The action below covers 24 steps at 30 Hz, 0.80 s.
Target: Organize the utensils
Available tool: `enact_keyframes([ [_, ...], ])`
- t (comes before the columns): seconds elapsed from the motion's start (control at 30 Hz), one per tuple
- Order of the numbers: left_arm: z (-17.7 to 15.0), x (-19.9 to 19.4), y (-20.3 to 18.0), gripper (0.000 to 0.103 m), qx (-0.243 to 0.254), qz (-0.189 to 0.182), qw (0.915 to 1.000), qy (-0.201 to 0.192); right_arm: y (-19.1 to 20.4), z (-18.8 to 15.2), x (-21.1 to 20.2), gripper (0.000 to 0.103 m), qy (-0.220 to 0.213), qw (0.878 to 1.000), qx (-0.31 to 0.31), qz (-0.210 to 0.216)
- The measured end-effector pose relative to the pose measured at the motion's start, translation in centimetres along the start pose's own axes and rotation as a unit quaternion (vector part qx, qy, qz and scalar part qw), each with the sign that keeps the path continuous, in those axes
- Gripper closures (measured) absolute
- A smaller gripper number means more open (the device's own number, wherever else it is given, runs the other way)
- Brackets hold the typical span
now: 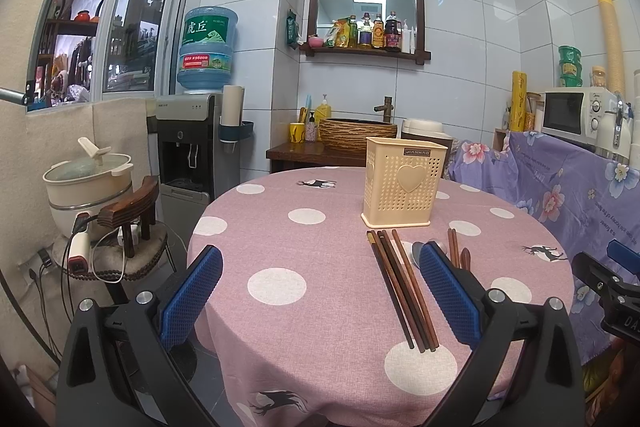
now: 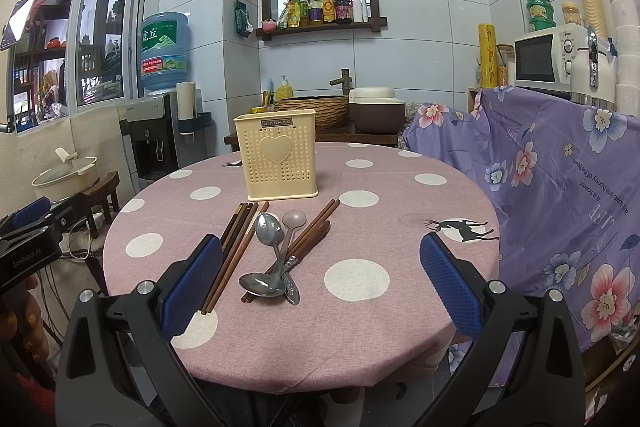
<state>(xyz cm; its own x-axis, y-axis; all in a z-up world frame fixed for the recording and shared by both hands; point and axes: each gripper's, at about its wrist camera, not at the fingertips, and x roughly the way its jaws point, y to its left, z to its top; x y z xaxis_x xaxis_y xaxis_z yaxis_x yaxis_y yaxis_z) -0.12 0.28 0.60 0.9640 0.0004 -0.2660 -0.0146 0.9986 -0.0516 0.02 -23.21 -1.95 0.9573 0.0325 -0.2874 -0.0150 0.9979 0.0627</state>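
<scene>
Both sets of jaws stand spread wide and hold nothing: the left gripper (image 1: 320, 291) hovers over the near edge of the counter (image 1: 280, 227), the right gripper (image 2: 320, 283) likewise. Between the right jaws lie the spoons (image 2: 272, 255) heaped on some chopsticks (image 2: 308, 239), while the left bundle of chopsticks (image 1: 400, 291) lies between the left jaws, long axis running away towards the holder (image 1: 404, 183). So each hand looks about equally near its own pile, and the empty holder stands upright just beyond both.

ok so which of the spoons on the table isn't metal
The pale pink spoon, its bowl nearest the cream utensil holder. The two other spoons are shiny metal; this one is matte and pale.
</scene>
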Motion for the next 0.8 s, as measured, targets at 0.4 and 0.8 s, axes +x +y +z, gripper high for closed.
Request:
enact_keyframes([
  [0.4, -0.34, 0.19, -0.2, 0.005, 0.001, -0.001, 1.0, 0.0, 0.06, 0.0, 0.02, 0.005, 0.001, 1.0, 0.0, 0.001],
  [0.8, -0.34, 0.22, -0.21, 0.005, 0.002, -0.001, 1.0, 0.0, 0.09, 0.01, 0.01, 0.005, 0.0, 1.0, 0.0, 0.001],
])
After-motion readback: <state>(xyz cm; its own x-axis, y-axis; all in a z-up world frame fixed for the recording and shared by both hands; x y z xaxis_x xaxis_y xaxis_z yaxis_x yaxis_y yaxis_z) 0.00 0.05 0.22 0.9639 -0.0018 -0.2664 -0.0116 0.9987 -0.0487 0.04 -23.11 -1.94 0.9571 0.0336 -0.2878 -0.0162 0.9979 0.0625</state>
